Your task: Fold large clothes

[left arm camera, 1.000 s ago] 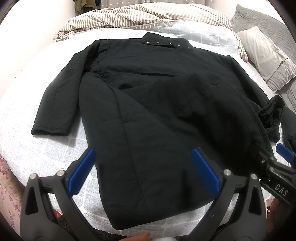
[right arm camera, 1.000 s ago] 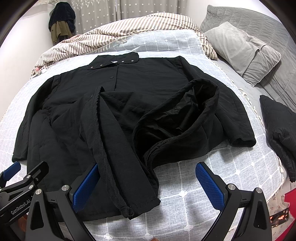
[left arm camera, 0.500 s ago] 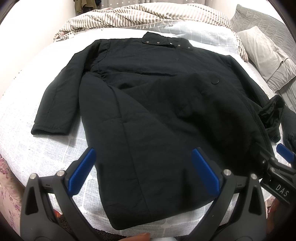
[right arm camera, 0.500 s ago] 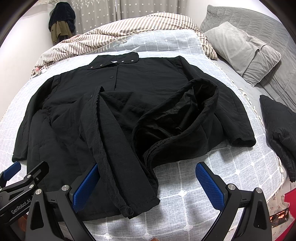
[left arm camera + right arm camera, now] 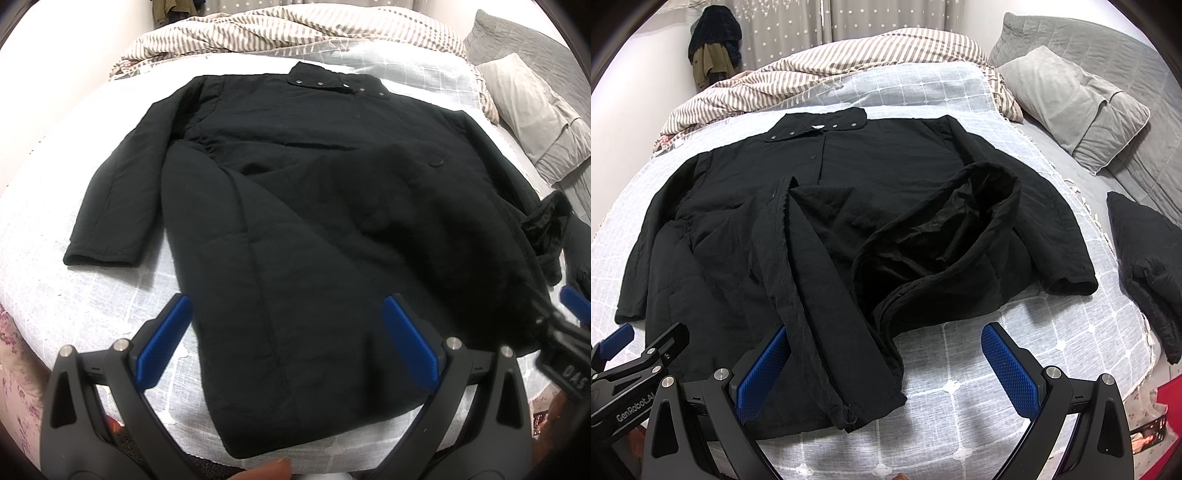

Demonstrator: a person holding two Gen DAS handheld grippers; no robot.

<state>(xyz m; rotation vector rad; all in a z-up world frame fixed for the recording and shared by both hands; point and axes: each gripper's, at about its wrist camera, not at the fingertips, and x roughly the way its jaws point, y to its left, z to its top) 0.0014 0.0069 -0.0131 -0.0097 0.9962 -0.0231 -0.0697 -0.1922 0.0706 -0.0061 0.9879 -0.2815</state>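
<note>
A large black quilted coat [image 5: 295, 206] lies face up on the bed, collar with snaps at the far end, left sleeve stretched out. In the right wrist view the coat [image 5: 820, 221] has its right front panel flipped open and bunched, showing shiny lining. My left gripper [image 5: 288, 339] hovers open above the coat's hem, nothing between its blue pads. My right gripper [image 5: 886, 369] is open too, over the hem's loose front edge, left pad close to the fabric. Each gripper shows at the edge of the other's view.
The bed [image 5: 997, 354] has a pale checked cover. A striped duvet [image 5: 849, 62] is heaped at the far end, grey pillows [image 5: 1071, 99] at the right. A folded black garment [image 5: 1145, 266] lies at the right edge. Clothes [image 5: 713, 55] hang on the far wall.
Both grippers have barely moved. The left wrist view has shifted slightly, with the coat now a little lower in it. The coat lies as before.
</note>
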